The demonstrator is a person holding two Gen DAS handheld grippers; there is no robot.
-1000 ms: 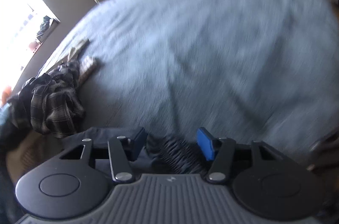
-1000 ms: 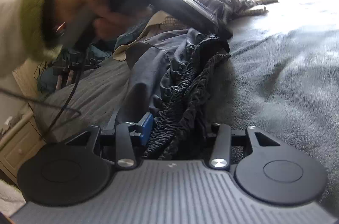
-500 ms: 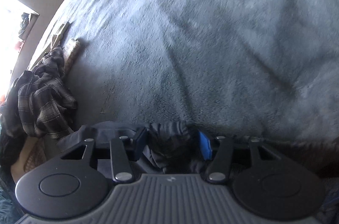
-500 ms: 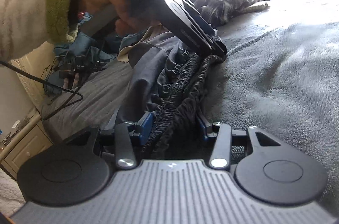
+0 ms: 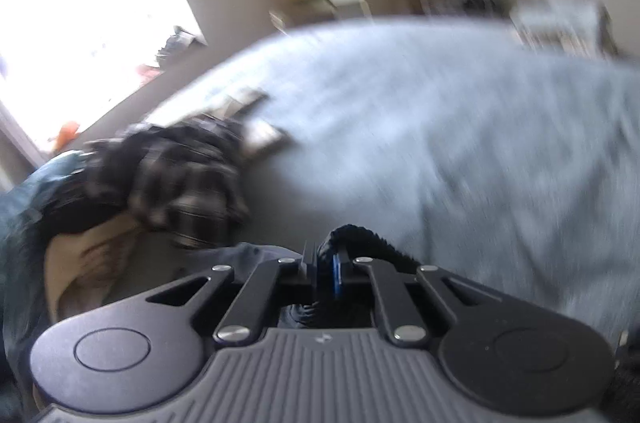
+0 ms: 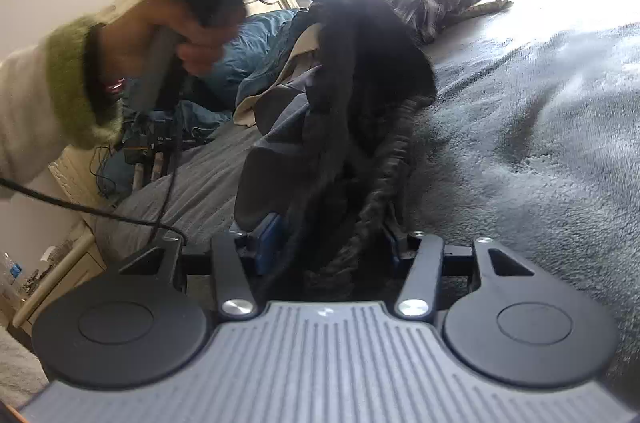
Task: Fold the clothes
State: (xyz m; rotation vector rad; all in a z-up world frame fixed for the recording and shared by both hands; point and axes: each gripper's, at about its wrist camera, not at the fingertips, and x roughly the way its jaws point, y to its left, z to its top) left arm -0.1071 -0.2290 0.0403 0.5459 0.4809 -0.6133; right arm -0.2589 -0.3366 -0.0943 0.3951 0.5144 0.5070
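Fingers of the left gripper [image 5: 325,273] clenched on the ribbed elastic waistband [image 5: 362,243] of a dark garment, seen in the blurred left wrist view. Behind: grey blanket-covered bed [image 5: 460,127], plaid shirt [image 5: 180,175] crumpled at the bed's edge, tan cloth [image 5: 84,263] below it.

From the right wrist view: fingers of the right gripper [image 6: 328,243] spread wide, both blue pads showing, with the dark garment [image 6: 360,95] and its waistband lying loosely between them, not pinched. Left gripper raised above, held by a hand [image 6: 188,35] at a green-cuffed sleeve [image 6: 76,79], garment hanging bunched from it down onto the bed. Blue clothing [image 6: 256,51] and the plaid shirt heaped behind.

Judged progress: garment bunched, no flat fold visible; spreading and folding left, heap of clothes unfolded.
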